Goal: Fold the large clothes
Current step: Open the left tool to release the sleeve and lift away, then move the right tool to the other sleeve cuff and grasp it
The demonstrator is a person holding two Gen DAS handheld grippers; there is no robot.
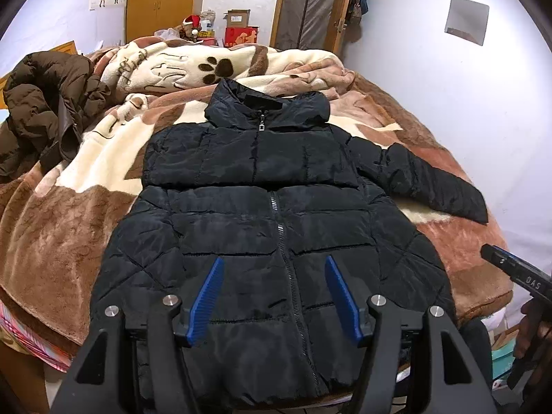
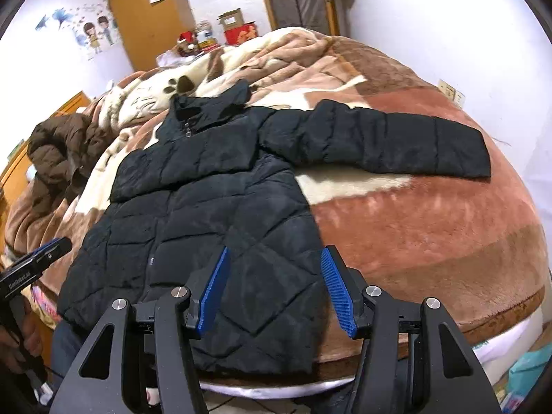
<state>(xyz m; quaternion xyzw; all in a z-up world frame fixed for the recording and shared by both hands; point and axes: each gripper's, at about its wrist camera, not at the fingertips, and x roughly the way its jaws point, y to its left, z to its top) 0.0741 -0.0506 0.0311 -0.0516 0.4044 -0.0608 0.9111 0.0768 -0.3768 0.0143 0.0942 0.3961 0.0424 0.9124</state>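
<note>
On bed (image 1: pixel 69 234), black coat (image 1: pixel 269 227) lies flat, zipped, one sleeve (image 2: pixel 396 141) out right. We hover left gripper (image 1: pixel 272 296) and right gripper (image 2: pixel 274 286) over near hem, jaws spread, empty. Brown coat (image 1: pixel 45 117) far left.

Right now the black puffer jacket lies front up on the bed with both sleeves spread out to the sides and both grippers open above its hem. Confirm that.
Not quite. Only one sleeve of the black puffer jacket is spread out; the other is folded across the chest, as the left wrist view shows. The rest holds: it lies front up on the bed, with the left gripper and right gripper open above its hem.
</note>
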